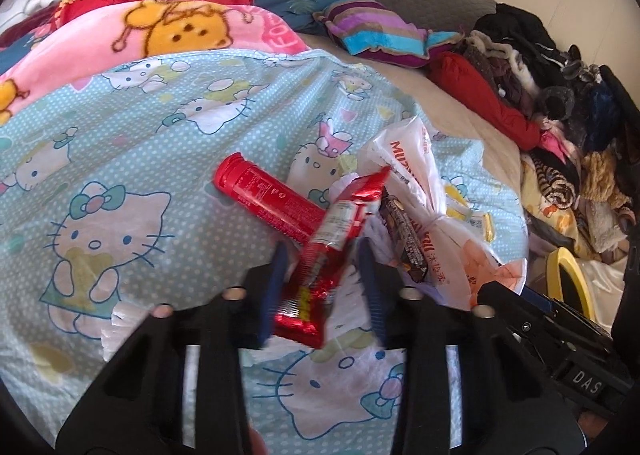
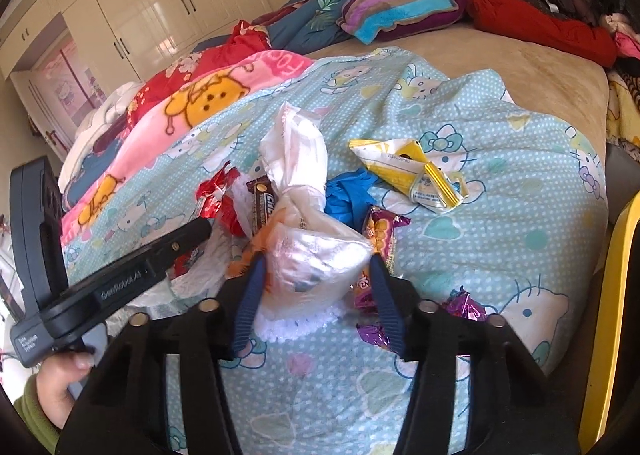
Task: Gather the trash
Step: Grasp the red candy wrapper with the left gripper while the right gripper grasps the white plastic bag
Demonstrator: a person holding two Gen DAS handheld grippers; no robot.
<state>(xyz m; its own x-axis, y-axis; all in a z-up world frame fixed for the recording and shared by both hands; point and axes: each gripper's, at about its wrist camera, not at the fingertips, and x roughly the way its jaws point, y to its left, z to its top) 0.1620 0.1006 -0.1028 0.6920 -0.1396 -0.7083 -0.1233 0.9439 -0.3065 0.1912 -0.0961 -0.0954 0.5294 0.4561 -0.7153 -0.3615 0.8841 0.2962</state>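
On the Hello Kitty sheet (image 1: 120,159) lies a heap of trash. In the left wrist view my left gripper (image 1: 322,243) stands narrow but open around a red foil wrapper (image 1: 320,271); a slit of sheet shows at its right pad. A red tube (image 1: 264,199), a brown chocolate wrapper (image 1: 404,235) and a knotted white plastic bag (image 1: 416,183) lie just beyond. In the right wrist view my right gripper (image 2: 316,255) is shut on the white plastic bag (image 2: 316,255), both pads against its bulging sides. Around it lie a blue glove (image 2: 348,195), a yellow packet (image 2: 408,171) and purple wrappers (image 2: 380,239).
A yellow bin rim (image 2: 612,315) stands at the bed's right edge. Piled clothes (image 1: 560,115) line the right side, and folded blankets (image 1: 180,31) and a striped pillow (image 2: 400,7) lie at the back. A hand (image 2: 60,387) holds the left gripper's body (image 2: 132,271).
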